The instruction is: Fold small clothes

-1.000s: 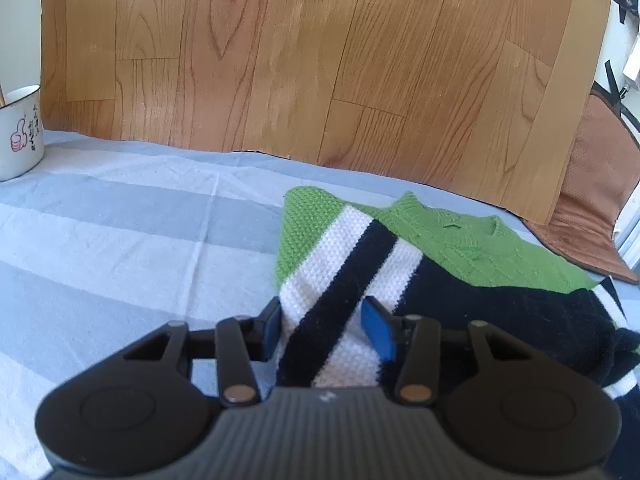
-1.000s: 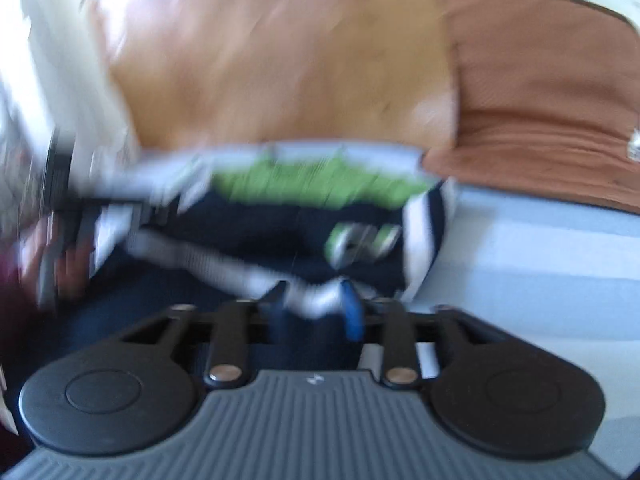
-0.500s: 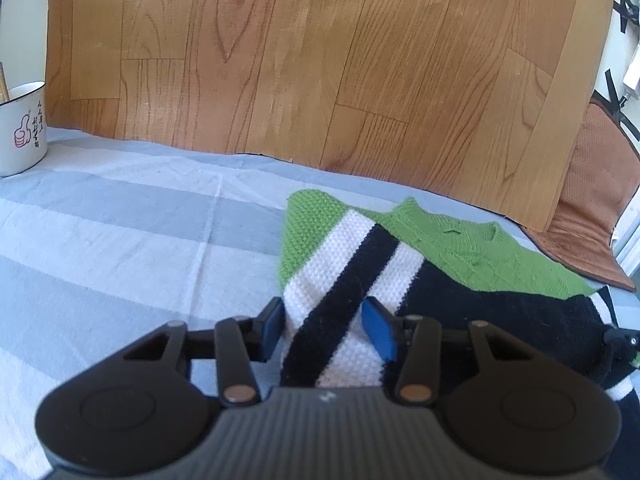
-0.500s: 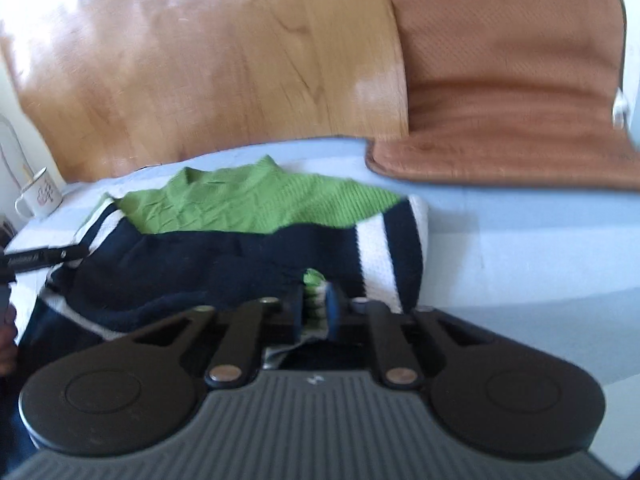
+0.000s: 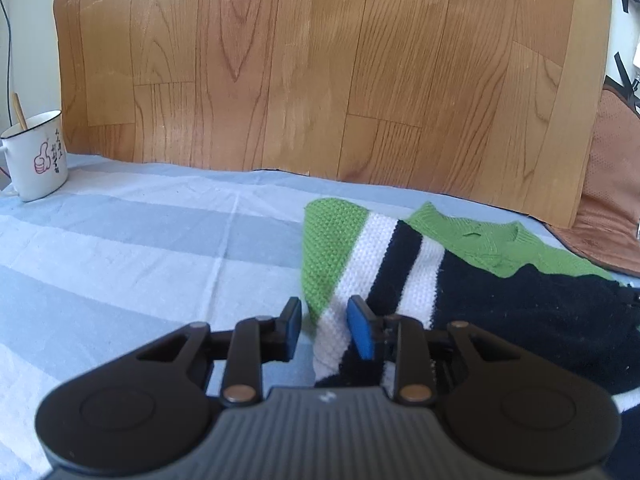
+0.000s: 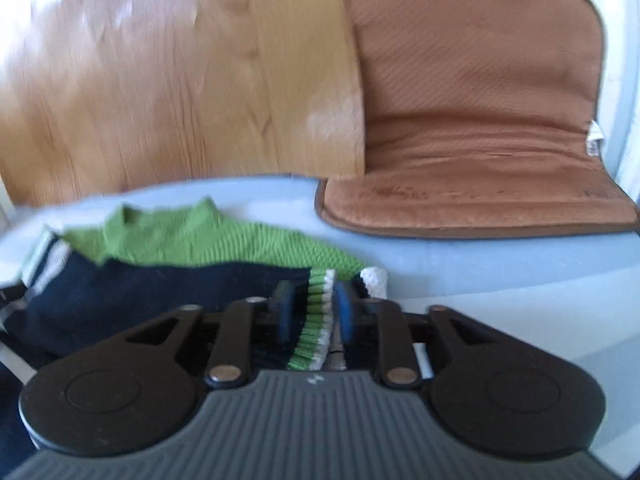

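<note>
Sweater (image 5: 460, 280), green/white/navy knit, lies on the striped sheet (image 5: 140, 248) toward the right, neckline toward the wood-grain board (image 5: 320, 72); left sleeve is folded across the body.

Left hand-held gripper (image 5: 326, 330): pads apart, straddling the sleeve's white stripe, nothing clamped.

Right hand-held gripper (image 6: 314, 310): pads set wide, ribbed green cuff (image 6: 316, 328) lying between them. Cannot tell whether the cuff is pinched or merely resting there; this view is motion-blurred.

Risks (judgement):
- Loose knit may slip from a shallow pinch on the cuff, letting the sleeve flop and undo the fold.
- Pads could snag a yarn loop on release.
- Dragging may bunch the sheet and skew the sweater.

Surroundings: soft covered surface, a bed or a table, cannot tell. Brown cushion (image 6: 472, 120) at right, enamel mug (image 5: 36, 156) far left, well apart from the sweater.
</note>
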`<act>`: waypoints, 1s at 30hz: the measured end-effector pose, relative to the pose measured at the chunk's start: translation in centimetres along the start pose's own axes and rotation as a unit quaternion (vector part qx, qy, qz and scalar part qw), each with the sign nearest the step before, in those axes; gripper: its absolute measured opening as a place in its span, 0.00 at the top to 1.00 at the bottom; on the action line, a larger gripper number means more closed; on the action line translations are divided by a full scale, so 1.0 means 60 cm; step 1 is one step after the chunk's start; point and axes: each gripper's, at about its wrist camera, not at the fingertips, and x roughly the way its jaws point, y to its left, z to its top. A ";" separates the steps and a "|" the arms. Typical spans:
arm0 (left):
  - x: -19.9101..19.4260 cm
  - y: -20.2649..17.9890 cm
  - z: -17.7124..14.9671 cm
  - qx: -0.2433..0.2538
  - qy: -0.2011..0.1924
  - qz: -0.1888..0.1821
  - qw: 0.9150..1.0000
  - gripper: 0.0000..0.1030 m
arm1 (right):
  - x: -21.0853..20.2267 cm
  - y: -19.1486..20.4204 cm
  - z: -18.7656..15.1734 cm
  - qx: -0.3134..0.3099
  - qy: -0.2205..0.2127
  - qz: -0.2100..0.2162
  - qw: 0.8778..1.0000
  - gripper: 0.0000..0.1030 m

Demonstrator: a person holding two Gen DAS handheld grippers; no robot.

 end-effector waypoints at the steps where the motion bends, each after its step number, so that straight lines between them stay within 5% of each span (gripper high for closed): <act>1: -0.001 0.001 0.000 -0.001 -0.002 0.002 1.000 0.77 | -0.017 -0.003 0.000 0.011 -0.018 0.007 1.000 0.60; 5: -0.005 0.005 0.001 -0.006 -0.013 0.026 1.000 0.86 | -0.054 0.025 0.010 -0.006 -0.057 0.043 0.997 0.60; 7: -0.004 0.014 0.003 -0.022 -0.007 0.038 0.999 0.96 | -0.058 0.058 0.012 -0.025 -0.056 0.071 0.996 0.60; 10: 0.005 0.040 0.011 -0.062 0.009 0.049 0.997 0.97 | -0.043 0.102 0.005 -0.062 -0.034 0.102 0.992 0.62; 14: 0.000 0.036 0.010 -0.052 0.009 0.038 0.998 0.96 | 0.007 0.106 -0.024 -0.066 0.050 0.058 0.995 0.65; 19: -0.031 0.031 0.007 -0.038 -0.040 0.026 0.998 0.93 | -0.047 0.094 -0.049 -0.059 0.053 0.057 0.995 0.66; 25: -0.072 0.022 0.013 -0.040 -0.074 -0.067 0.994 0.88 | -0.076 0.147 -0.022 -0.096 0.001 0.085 0.992 0.65; 30: -0.075 0.005 0.011 -0.015 -0.063 -0.131 0.989 0.80 | -0.014 0.222 -0.002 -0.105 0.006 0.133 0.986 0.67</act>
